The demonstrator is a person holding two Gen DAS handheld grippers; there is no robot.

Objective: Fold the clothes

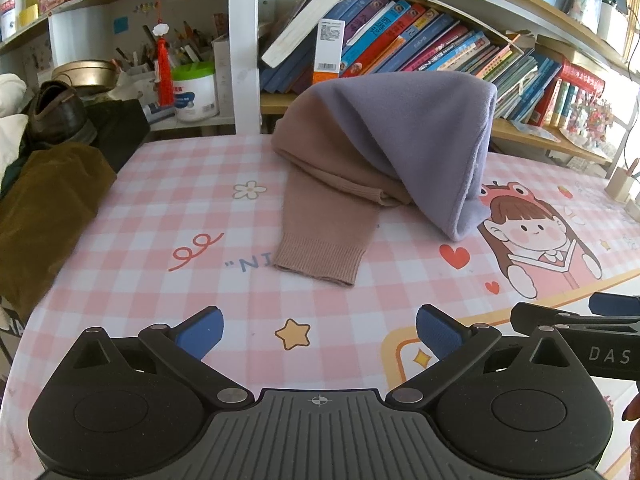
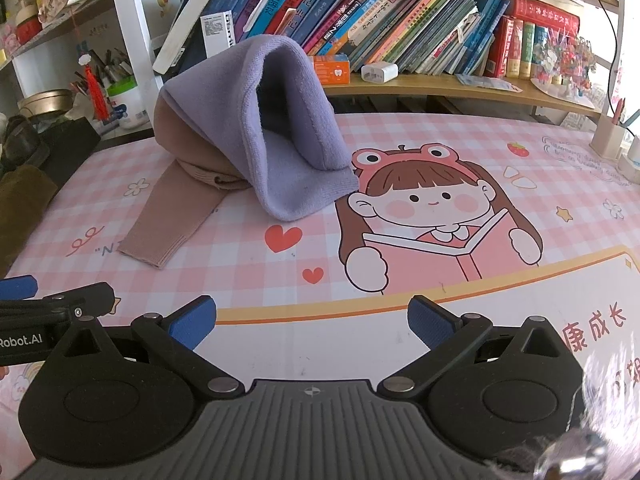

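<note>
Bookshelves (image 1: pixel 440 40) are crowding the back of a tabletop (image 1: pixel 160 208) covered in a pink checked cartoon mat, where two garments are waiting to be folded.

A lilac garment (image 2: pixel 256 120) is slumping in a peaked heap against the shelf edge, draped over a tan knit sweater (image 1: pixel 320 168) whose ribbed sleeve (image 1: pixel 320 256) is trailing flat toward the near edge. Which part of the lilac piece is gaping open I can't quite tell. The left gripper (image 1: pixel 319 332) and right gripper (image 2: pixel 312 320) are hovering side by side over bare mat, well short of the clothes, both tilting downward with jaws spread fully wide and holding nothing, likely readying to reach for the pile.
</note>
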